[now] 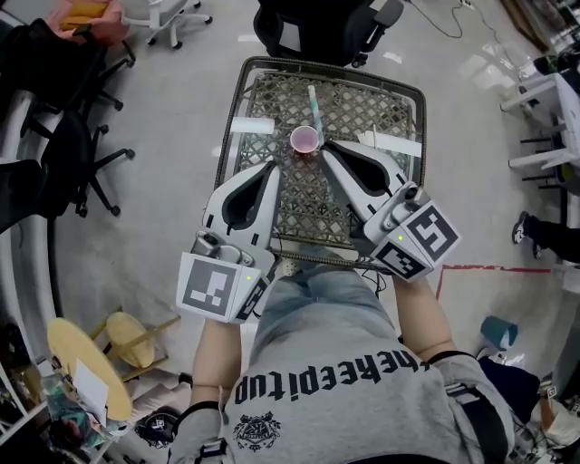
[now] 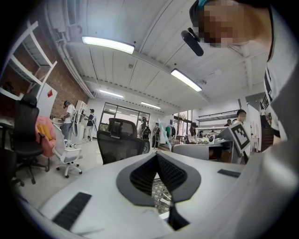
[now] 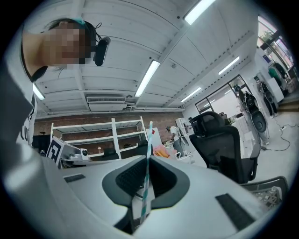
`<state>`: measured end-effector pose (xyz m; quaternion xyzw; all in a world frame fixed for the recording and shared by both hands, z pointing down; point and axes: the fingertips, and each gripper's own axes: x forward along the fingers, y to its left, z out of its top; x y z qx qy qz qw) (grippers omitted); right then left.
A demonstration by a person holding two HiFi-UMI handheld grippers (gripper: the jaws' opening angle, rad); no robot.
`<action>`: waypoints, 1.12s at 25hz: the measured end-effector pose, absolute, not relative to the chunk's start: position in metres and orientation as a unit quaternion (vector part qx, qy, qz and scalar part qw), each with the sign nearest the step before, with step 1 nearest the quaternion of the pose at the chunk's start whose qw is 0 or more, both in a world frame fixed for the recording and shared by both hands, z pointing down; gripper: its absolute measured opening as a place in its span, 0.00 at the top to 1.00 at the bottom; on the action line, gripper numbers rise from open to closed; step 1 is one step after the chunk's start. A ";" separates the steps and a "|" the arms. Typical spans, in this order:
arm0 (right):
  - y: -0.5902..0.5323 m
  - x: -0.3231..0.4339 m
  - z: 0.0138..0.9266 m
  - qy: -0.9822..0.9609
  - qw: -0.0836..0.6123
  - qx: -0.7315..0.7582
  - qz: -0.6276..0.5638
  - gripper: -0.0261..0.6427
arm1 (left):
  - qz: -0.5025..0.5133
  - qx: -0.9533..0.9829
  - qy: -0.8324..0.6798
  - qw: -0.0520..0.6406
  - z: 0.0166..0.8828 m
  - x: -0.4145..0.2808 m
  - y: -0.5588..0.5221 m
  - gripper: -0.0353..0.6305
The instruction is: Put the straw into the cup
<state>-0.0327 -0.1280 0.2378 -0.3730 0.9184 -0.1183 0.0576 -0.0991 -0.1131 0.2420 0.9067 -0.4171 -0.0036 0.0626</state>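
Tool on the left [image 1: 271, 168] clenched on nothing, tips near the cup [image 1: 305, 140] but not touching. Pink cup sitting open-top between the two tools, just off the tip of the right tool [image 1: 326, 149]. Straw [image 1: 314, 107] pinched in that right tool, jaws closed on it low down, teal-and-white striped length poking out past the tips. Can't tell whether the bottom end is inside the rim or just beside it.

Guessing paper: light as anything, stiffish, but easy to crush or kink. Best held low with a soft squeeze, close to the end going in. Same story for the cup, probably light and quick to tip if nudged.

Bench [image 1: 362, 109] under both tools a woven lattice, so bumpy footing. Beyond the tips a black office chair [image 1: 317, 27], with pale shiny floor [image 1: 172, 118] all round.
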 end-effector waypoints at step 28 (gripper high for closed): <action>-0.206 -0.017 0.272 0.910 0.077 -0.376 -0.156 0.91 | 0.032 0.908 -0.410 0.075 0.268 -0.075 -0.192 0.91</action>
